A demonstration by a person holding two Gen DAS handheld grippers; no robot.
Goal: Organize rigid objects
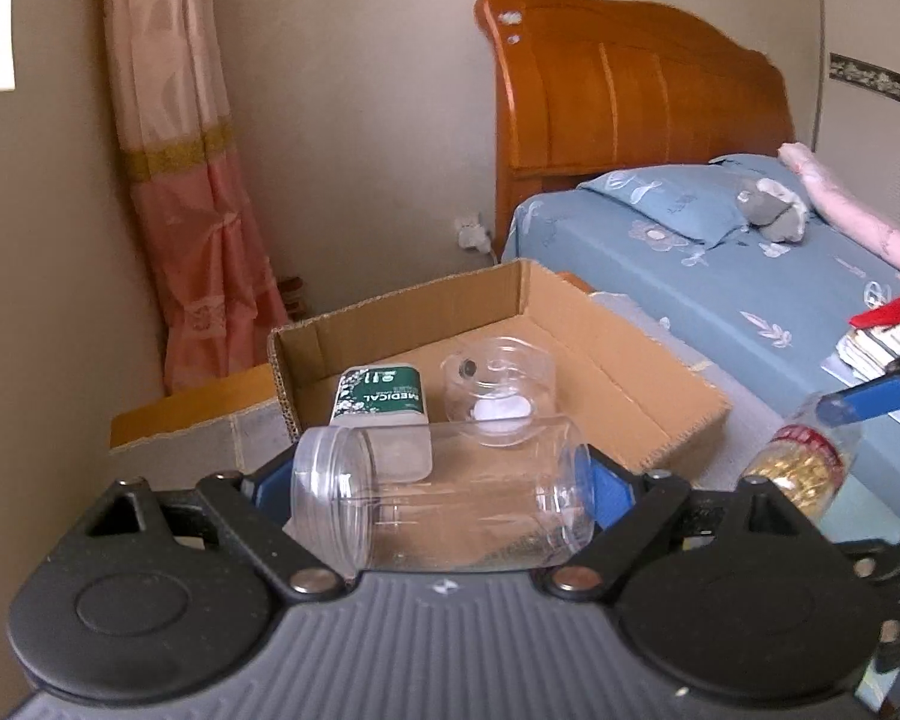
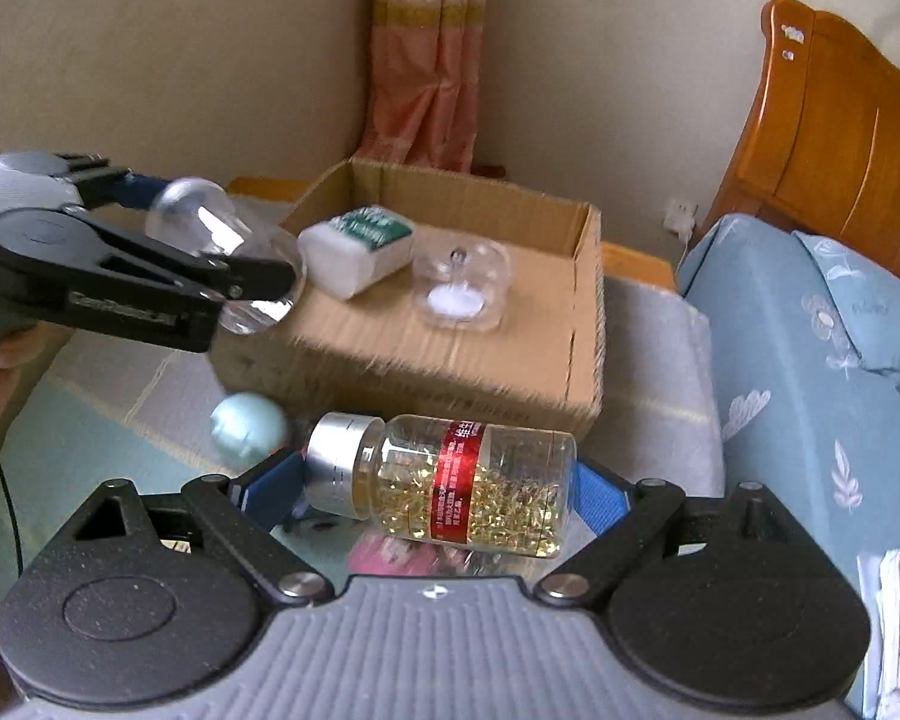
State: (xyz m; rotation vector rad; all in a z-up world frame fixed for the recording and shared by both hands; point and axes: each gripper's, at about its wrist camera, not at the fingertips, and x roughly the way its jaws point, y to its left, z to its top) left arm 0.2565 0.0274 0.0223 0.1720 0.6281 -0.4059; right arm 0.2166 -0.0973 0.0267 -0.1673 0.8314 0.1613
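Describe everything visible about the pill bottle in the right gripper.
The pill bottle is clear plastic with a silver screw cap, on and pointing left, and a red label band around its middle. It is about half full of small golden capsules. It lies sideways, cap end tipped slightly up, clamped between the blue pads of the right gripper. It is held in the air in front of the cardboard box, not touching it.

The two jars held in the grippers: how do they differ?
The clear jar in the left gripper looks nearly empty; the capsule bottle in the right gripper holds gold capsules. The capsule bottle has a silver cap and red label; the clear jar has neither. Both lie sideways, clamped end to end.
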